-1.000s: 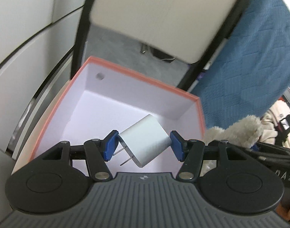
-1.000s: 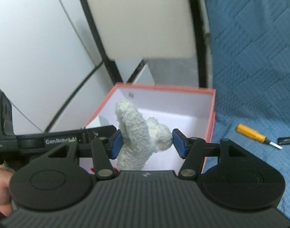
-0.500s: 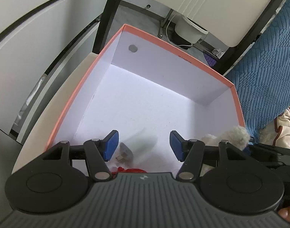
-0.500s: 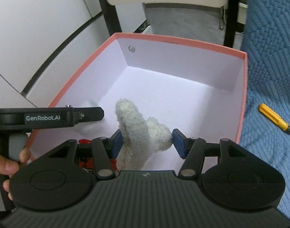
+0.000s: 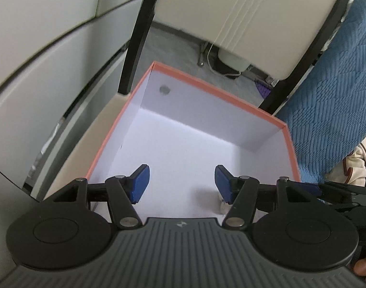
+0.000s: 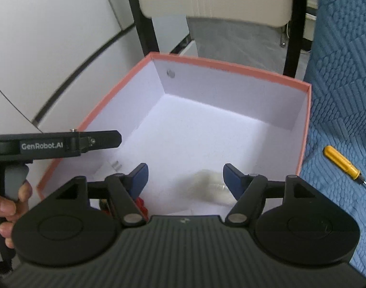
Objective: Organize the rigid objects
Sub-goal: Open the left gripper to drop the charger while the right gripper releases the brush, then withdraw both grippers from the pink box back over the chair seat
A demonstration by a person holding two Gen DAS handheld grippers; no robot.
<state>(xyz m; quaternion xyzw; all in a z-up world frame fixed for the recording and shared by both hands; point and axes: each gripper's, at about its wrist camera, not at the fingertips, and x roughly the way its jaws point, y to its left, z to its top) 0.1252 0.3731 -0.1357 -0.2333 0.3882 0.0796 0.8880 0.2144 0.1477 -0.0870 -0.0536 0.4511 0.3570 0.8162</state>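
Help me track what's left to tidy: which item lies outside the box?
The yellow-handled screwdriver, on the blue quilt right of the box. The white charger, blurred pale toy and red item are inside it.

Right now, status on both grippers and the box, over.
Left gripper open, empty. Right gripper open; blurred pale plush below it inside the box. Charger in box. Screwdriver outside on blue quilt.
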